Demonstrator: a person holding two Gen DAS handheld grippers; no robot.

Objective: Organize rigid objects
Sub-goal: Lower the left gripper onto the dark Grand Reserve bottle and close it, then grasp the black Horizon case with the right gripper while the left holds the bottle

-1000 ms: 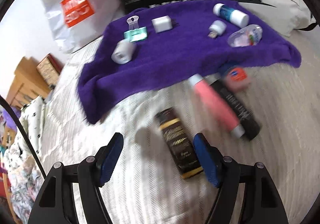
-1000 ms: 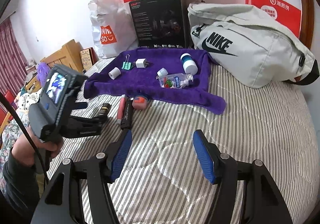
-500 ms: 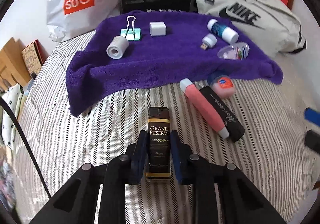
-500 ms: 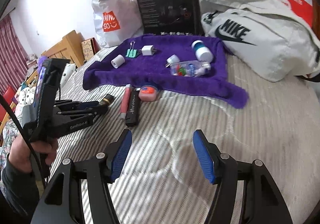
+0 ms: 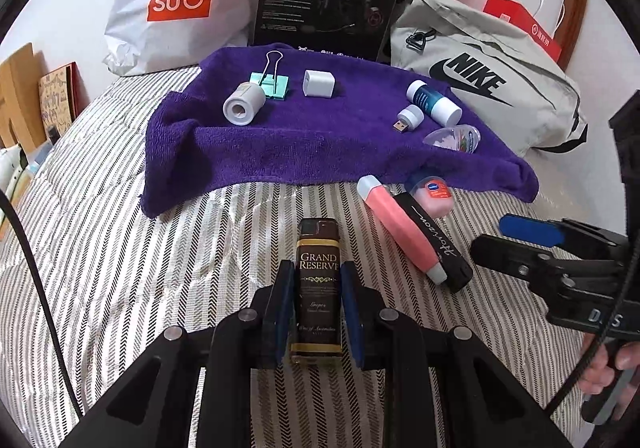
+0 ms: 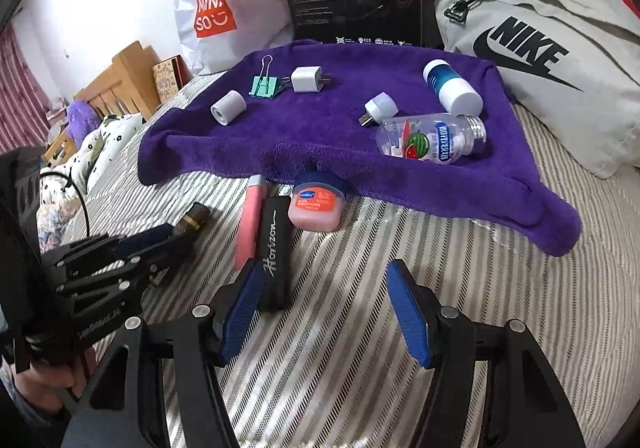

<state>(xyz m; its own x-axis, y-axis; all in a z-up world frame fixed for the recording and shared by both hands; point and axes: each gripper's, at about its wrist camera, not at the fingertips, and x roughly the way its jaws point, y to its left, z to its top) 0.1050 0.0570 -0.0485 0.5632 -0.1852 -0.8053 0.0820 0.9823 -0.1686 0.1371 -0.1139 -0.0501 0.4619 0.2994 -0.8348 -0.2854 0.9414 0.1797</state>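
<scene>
My left gripper [image 5: 312,288] has both blue pads pinching the dark brown "Grand Reserve" bottle [image 5: 319,280], low centre of the left wrist frame, lying on the striped bedcover [image 5: 120,268]. My right gripper [image 6: 326,312] stands spread, empty, low in its frame; its left pad sits just beside the black "Horizon" tube [image 6: 274,248]. Touching that tube lies a pink tube [image 6: 250,224], and near both a small pink jar with a blue lid [image 6: 316,202] at the edge of the purple towel [image 6: 320,136]. On the towel, mid-frame: a clear bottle [image 6: 432,140], a white-capped blue bottle [image 6: 452,86], a white charger cube [image 6: 308,79] and a teal binder clip [image 6: 265,84].
</scene>
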